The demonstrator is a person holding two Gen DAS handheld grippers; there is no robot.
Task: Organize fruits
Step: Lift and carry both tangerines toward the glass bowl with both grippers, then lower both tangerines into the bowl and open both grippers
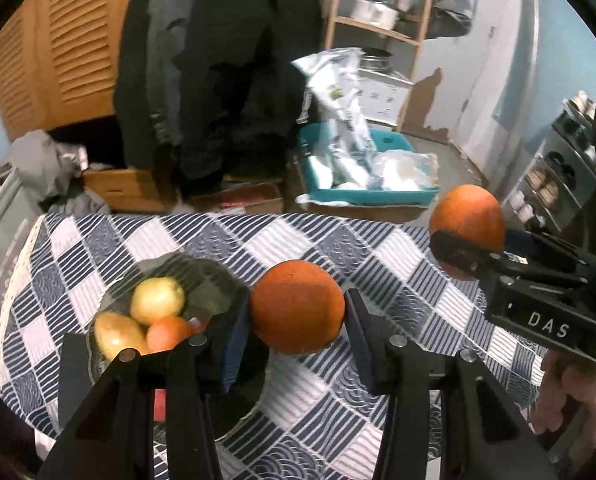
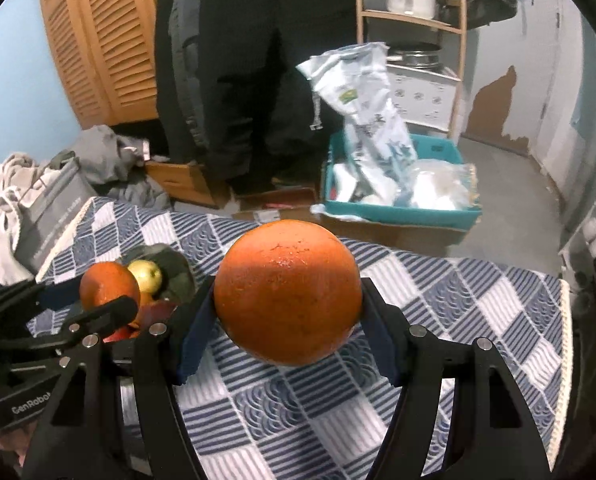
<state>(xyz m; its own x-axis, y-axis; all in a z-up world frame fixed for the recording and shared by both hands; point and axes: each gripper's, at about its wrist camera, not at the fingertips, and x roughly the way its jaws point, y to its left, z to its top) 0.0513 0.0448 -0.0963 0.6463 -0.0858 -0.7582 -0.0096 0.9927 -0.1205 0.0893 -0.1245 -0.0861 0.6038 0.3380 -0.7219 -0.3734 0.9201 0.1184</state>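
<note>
Your left hand-held gripper (image 1: 296,330) is clamped on an orange (image 1: 297,306), its blue pads pressing both sides of the fruit, which hangs above the checked cloth (image 1: 377,248) of the tabletop, just right of the dark glass bowl (image 1: 202,276). In that bowl you have two yellowish apples (image 1: 158,300) and a smaller reddish-orange fruit (image 1: 168,332). Your right hand-held gripper (image 2: 288,326) grips a second orange (image 2: 288,292) the same way, pads tight on its flanks, held off the cloth and further to the right of the bowl. From the left wrist view that second orange shows up near the table's far right edge, with your hand (image 1: 573,392) below the gripper body
</note>
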